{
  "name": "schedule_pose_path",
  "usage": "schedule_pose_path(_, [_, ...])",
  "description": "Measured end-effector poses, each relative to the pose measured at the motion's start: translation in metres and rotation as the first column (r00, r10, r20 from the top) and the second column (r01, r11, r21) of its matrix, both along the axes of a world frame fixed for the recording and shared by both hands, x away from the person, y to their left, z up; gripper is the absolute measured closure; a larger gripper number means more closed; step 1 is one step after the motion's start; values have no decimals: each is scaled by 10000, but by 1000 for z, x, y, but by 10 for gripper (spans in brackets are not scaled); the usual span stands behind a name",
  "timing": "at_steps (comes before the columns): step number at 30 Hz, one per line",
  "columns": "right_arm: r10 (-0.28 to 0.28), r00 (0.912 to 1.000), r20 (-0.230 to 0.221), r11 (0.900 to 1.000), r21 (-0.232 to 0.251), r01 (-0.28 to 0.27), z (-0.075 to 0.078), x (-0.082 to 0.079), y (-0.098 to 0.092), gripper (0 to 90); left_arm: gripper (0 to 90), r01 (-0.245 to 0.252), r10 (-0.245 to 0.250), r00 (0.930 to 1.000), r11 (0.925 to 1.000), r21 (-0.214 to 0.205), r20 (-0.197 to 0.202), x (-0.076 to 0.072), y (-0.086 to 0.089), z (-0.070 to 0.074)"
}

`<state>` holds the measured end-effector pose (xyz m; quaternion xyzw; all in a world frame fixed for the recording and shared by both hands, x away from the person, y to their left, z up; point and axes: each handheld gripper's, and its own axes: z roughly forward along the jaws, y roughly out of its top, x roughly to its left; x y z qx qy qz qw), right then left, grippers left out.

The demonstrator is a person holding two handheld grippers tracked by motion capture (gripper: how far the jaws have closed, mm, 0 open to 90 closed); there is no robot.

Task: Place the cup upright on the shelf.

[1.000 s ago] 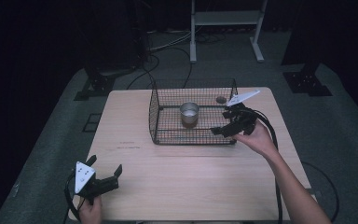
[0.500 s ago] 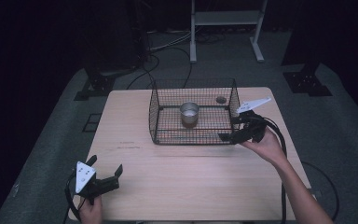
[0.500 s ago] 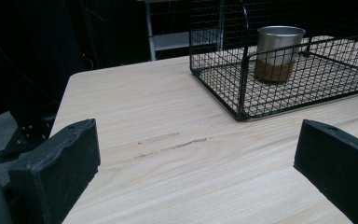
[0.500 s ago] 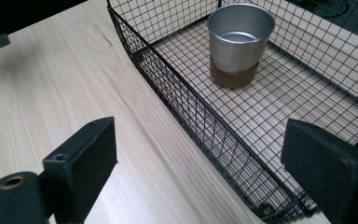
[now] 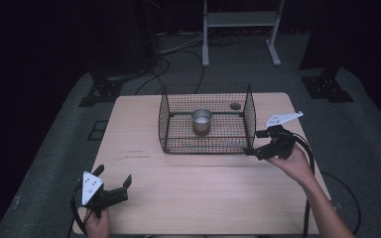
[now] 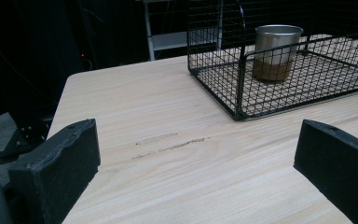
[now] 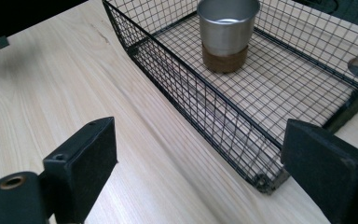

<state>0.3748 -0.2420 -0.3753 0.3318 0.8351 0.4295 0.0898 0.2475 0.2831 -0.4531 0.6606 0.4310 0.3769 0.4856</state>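
Note:
A black wire basket (image 5: 164, 119) stands on the far middle of the wooden table (image 5: 203, 193). A metal cup (image 5: 201, 119) with a brown band around its base stands upright inside it. My right gripper (image 5: 254, 142) hovers just off the basket's front right corner, pointing left at it. It is open, with nothing between its pads. The right gripper view has the basket corner (image 7: 265, 179) ahead of the right gripper (image 7: 200, 140) and the cup (image 7: 226, 32) farther in. My left gripper (image 5: 113, 176) rests open and empty at the table's front left. In the left gripper view the left gripper (image 6: 198, 140) faces the basket (image 6: 238, 93).
A small dark round spot (image 5: 235, 105) lies by the basket's far right corner. Faint scuff marks (image 6: 170, 144) cross the wood left of the basket. Off the table, cables, dark stand feet (image 5: 327, 87) and a white metal frame (image 5: 240, 22) sit on the grey floor.
My right gripper has drawn back from the basket's right wall, moving right, toward the person and a little lower. The left gripper has stayed put.

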Motion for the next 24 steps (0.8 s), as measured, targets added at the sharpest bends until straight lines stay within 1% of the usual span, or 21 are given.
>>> schedule_pose_path(4, [-93, 9999, -48, 10000, 16, 93, -3, -3, -4, 101, 0, -8, 7, 10000, 10000, -21, -12, 0, 0, 0])
schedule_pose_path(5, [-184, 9998, -66, 9998, 82, 184, -5, -6, -7, 101, 0, -9, 9, 10000, 10000, -18, -1, 0, 0, 0])
schedule_pose_path(14, [-379, 9993, 47, 9992, 162, 379, -14, -17, -18, 102, 0, -11, 11, 10000, 10000, -13, -17, 0, 1, 0])
schedule_pose_path(15, [-427, 9991, 21, 9987, 287, 426, -16, -20, -21, 102, 0, -12, 12, 10000, 10000, -12, -6, 0, 0, 1])
schedule_pose_path(17, [-469, 9989, 65, 9987, 204, 468, -18, -22, -22, 101, 0, 1, -1, 10000, 10000, -9, -1, 0, 0, 1])
schedule_pose_path(22, [-502, 9987, 59, 9985, 200, 500, -22, -28, -23, 101, 0, 5, -5, 10000, 10000, 4, -14, 0, 0, 1])
schedule_pose_path(24, [-539, 9985, 78, 9983, 217, 537, -24, -32, -23, 101, 0, -38, 38, 10000, 10000, -68, 14, 0, 0, 1])
